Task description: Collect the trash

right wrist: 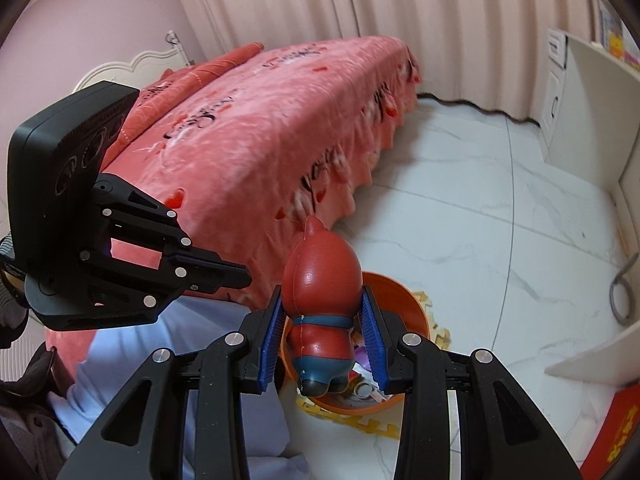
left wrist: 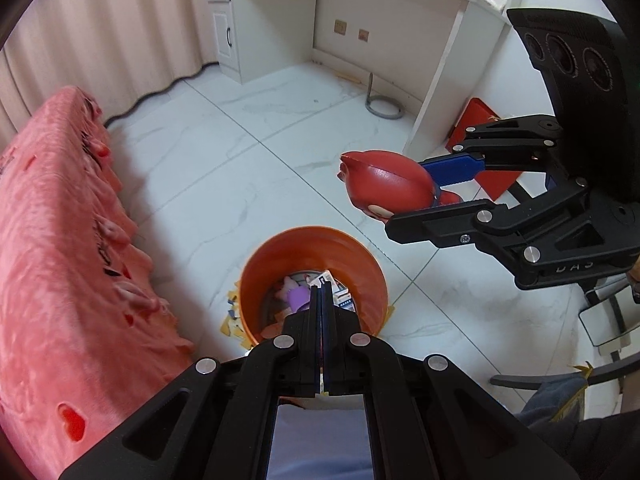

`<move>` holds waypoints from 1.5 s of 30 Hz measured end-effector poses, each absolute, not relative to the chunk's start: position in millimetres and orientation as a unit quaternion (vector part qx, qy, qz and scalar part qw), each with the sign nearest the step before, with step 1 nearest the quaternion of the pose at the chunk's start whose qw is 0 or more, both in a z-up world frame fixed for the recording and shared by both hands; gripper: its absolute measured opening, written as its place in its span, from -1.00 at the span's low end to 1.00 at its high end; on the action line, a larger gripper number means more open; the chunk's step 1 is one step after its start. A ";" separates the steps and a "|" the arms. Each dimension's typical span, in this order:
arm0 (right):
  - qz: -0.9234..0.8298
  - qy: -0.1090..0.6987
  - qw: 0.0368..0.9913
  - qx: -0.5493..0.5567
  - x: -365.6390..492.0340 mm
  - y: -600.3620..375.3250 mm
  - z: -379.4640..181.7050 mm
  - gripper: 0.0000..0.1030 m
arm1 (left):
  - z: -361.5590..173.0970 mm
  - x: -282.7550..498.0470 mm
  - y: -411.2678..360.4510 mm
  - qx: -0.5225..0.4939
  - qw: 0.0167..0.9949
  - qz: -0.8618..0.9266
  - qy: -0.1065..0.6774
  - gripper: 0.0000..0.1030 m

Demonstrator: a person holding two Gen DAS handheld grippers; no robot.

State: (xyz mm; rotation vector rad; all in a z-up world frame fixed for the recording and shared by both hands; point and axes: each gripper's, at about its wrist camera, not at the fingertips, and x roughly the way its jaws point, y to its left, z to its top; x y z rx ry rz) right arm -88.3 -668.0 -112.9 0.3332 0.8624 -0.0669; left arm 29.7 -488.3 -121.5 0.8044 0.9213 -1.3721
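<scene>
An orange bucket (left wrist: 352, 252) stands on the white tile floor and holds several bits of trash, among them a purple toy (left wrist: 296, 296). It also shows in the right wrist view (right wrist: 404, 296). My right gripper (right wrist: 324, 344) is shut on a red squishy toy figure (right wrist: 320, 280) and holds it in the air above and to the right of the bucket; the toy also shows in the left wrist view (left wrist: 384, 184), as does the right gripper (left wrist: 424, 192). My left gripper (left wrist: 321, 292) is shut and empty, over the bucket's near rim; it also shows in the right wrist view (right wrist: 240, 274).
A bed with a pink blanket (left wrist: 60, 240) lies left of the bucket. A white desk (left wrist: 360, 20) stands at the back, with a red box (left wrist: 480, 128) by it. A yellow foam mat (right wrist: 372, 424) lies under the bucket. Chair legs (left wrist: 600, 320) are at the right.
</scene>
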 end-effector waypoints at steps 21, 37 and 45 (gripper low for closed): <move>-0.056 0.448 0.869 0.204 -62.9 -695.5 -184.4 0.12 | -174.4 37.1 -526.8 0.375 0.574 -0.575 0.447 -0.97; -0.068 0.439 0.871 0.209 -79.4 -701.0 -175.3 0.12 | -182.7 28.3 -542.0 0.397 0.595 -0.564 0.413 0.68; -0.066 0.435 0.874 0.205 -75.7 -696.9 -169.1 0.13 | -179.8 28.4 -539.1 0.397 0.596 -0.562 0.414 0.69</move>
